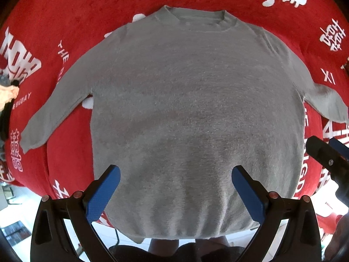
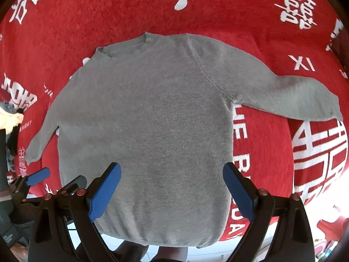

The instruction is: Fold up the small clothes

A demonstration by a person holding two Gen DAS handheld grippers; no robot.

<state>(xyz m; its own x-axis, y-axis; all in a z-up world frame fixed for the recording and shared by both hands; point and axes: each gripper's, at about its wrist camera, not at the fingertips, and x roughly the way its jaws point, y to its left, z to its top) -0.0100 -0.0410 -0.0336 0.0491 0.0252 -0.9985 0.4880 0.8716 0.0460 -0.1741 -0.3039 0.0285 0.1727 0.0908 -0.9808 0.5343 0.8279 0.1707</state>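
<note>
- A grey long-sleeved knitted sweater point(image 1: 196, 109) lies flat, face up, on a red plush cloth with white printed characters point(image 1: 76, 11), both sleeves spread outward.
- The left gripper point(image 1: 175, 172) hovers above the sweater's hem, its 2 blue-padded fingers point(image 1: 102, 194) spread wide, holding nothing.
- The right gripper point(image 2: 172, 169) hovers over the same hem, fingers equally spread and empty.
- A crumpled pile of clothes point(image 1: 8, 91) sits beyond the sweater's left sleeve.

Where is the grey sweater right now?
The grey sweater lies spread flat on the red cloth, sleeves out to both sides, hem towards the open left gripper and right gripper.
</note>
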